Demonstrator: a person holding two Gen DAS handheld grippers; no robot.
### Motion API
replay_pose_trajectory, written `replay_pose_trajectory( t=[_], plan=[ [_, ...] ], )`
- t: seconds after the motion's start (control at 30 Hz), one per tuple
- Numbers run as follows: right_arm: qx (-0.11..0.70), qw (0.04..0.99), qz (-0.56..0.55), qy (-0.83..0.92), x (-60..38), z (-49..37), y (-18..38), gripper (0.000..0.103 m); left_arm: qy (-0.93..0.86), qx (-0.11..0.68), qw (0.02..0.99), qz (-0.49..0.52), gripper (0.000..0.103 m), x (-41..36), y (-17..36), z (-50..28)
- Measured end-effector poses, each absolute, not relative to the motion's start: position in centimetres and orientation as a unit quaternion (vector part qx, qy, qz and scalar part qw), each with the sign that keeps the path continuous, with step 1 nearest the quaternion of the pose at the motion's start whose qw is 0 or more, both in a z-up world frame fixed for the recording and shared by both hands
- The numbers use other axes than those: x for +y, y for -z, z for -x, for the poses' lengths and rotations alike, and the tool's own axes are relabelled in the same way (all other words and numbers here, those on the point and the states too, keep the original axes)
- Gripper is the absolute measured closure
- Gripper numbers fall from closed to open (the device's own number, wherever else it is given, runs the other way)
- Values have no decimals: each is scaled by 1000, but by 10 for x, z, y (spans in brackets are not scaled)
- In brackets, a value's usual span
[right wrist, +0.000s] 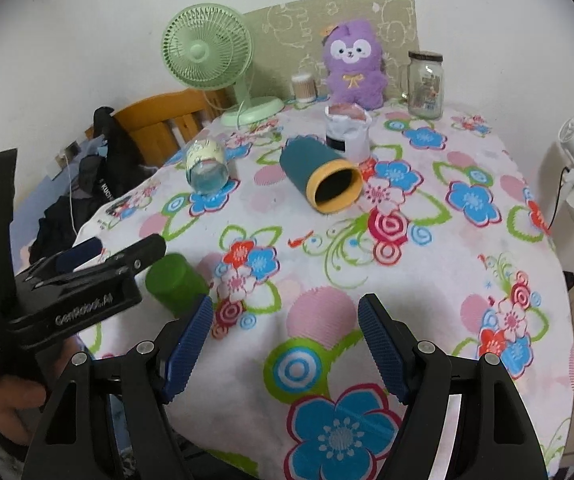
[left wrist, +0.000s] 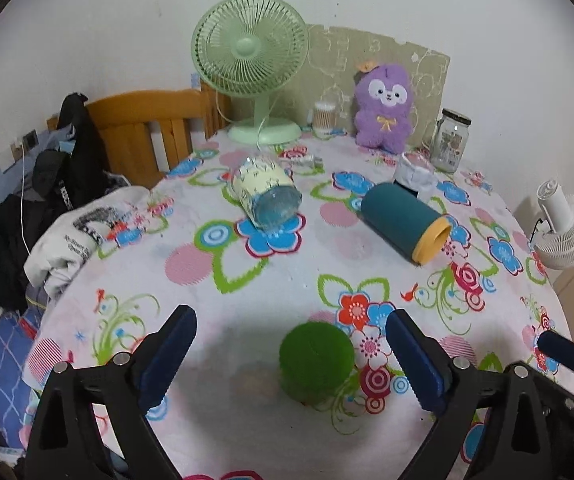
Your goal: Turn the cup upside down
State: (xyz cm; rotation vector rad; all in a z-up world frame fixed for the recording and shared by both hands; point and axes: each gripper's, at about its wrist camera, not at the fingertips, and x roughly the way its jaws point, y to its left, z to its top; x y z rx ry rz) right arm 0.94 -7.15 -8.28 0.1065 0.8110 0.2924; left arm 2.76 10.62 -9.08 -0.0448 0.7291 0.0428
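Observation:
A green cup (left wrist: 316, 356) stands with its closed end up on the floral tablecloth, between the wide-open fingers of my left gripper (left wrist: 291, 356), not gripped. It also shows in the right wrist view (right wrist: 175, 282), beside the left gripper (right wrist: 103, 254). A teal cup with a yellow rim (left wrist: 405, 222) lies on its side at mid table (right wrist: 321, 178). A clear glass with a cream sleeve (left wrist: 265, 194) lies on its side to the left (right wrist: 207, 166). My right gripper (right wrist: 285, 344) is open and empty above the cloth near the front edge.
At the back stand a green desk fan (left wrist: 251, 64), a purple plush toy (left wrist: 385, 106), a glass jar (left wrist: 449, 140), a cotton swab holder (left wrist: 324, 118) and a white paper-wrapped container (left wrist: 415, 172). A wooden chair with clothes (left wrist: 143, 132) is left; a white fan (left wrist: 567, 224) is right.

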Motion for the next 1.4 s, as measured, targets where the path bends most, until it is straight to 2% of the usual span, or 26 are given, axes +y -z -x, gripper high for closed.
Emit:
replay_pose_trajectory(
  t=[0.1, 0.5, 1.03, 1.4],
  plan=[
    [375, 916, -46, -133, -65, -8, 70, 13, -24, 338, 941, 19, 3, 111, 79, -24],
    [294, 949, -20, -112, -45, 1, 9, 1, -27, 271, 962, 30, 0, 137, 25, -15],
    [150, 986, 13, -73, -10, 36, -67, 0, -7, 156, 987, 36, 0, 165, -49, 16],
    [122, 990, 0, -69, -9, 46, -82, 0, 3, 120, 992, 42, 0, 175, -67, 29]
  ],
)
